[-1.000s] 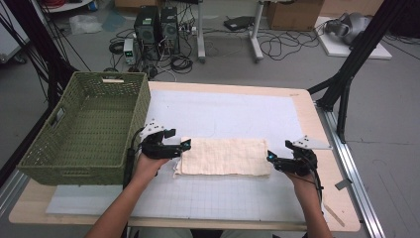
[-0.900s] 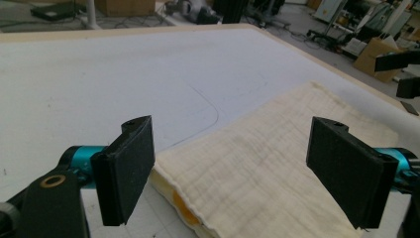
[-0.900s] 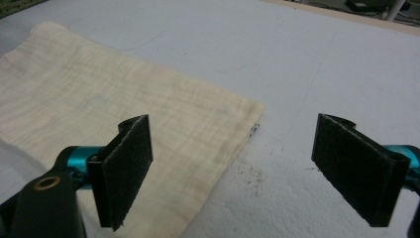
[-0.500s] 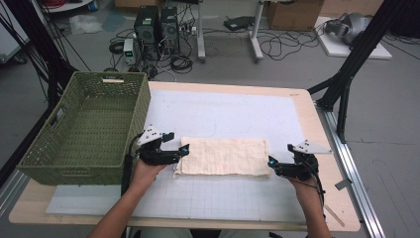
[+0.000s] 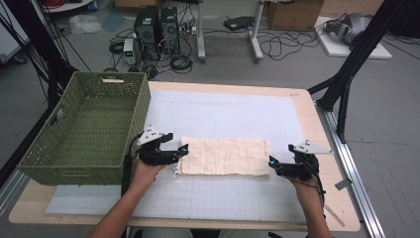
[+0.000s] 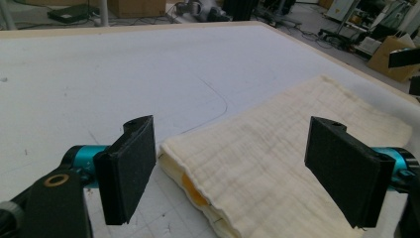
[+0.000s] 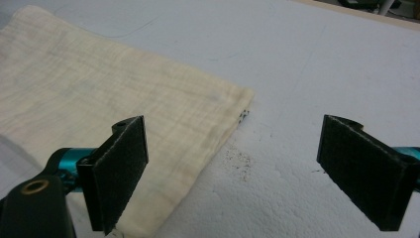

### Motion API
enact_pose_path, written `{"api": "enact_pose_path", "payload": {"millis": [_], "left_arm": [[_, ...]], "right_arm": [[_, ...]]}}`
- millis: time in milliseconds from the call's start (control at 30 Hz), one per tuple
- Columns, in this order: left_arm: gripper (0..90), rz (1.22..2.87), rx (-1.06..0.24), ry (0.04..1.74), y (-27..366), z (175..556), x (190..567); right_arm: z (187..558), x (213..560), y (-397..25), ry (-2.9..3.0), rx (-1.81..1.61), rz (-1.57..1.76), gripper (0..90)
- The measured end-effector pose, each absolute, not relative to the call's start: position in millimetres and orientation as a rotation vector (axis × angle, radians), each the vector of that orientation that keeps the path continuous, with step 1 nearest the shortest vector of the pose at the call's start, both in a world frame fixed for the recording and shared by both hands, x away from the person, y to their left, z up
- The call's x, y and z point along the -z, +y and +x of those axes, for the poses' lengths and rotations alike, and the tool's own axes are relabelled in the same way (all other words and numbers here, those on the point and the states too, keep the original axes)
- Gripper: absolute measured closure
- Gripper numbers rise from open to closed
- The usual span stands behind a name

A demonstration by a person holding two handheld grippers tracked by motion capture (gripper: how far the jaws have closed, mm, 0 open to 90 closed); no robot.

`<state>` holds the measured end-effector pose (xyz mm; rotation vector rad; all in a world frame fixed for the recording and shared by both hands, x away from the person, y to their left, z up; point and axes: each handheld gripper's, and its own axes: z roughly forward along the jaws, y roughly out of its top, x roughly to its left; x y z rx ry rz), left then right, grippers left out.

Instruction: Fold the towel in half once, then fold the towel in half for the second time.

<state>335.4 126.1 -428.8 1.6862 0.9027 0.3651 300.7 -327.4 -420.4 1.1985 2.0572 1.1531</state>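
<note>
A folded cream cloth (image 5: 223, 156) lies flat on the white mat in the middle of the table. My left gripper (image 5: 179, 150) is at the cloth's left end, open. In the left gripper view the cloth (image 6: 277, 158) sits between and just beyond the spread jaws of the left gripper (image 6: 237, 168), with an orange layer showing in the fold. My right gripper (image 5: 273, 163) is open at the cloth's right end. In the right gripper view the corner of the cloth (image 7: 99, 94) lies by the left jaw of the right gripper (image 7: 233, 168), with bare mat under the rest of the gap.
A green woven basket (image 5: 131, 124) stands on the table's left side, close to my left hand. The white gridded mat (image 5: 223, 116) covers most of the wooden table (image 5: 317, 129). Cables, computer boxes and frame legs are on the floor beyond.
Both grippers have drawn back slightly toward the near edge of the table. The cloth lies where it was.
</note>
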Motion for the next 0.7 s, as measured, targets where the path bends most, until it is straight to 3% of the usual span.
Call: {"api": "enact_pose_path", "payload": {"millis": [700], "left_arm": [[20.8, 1.683, -0.35, 0.964, 128.5, 341.5, 434.0]], "right_arm": [[303.9, 424.8, -328.7, 2.077, -1.139, 1.225, 11.8]]}}
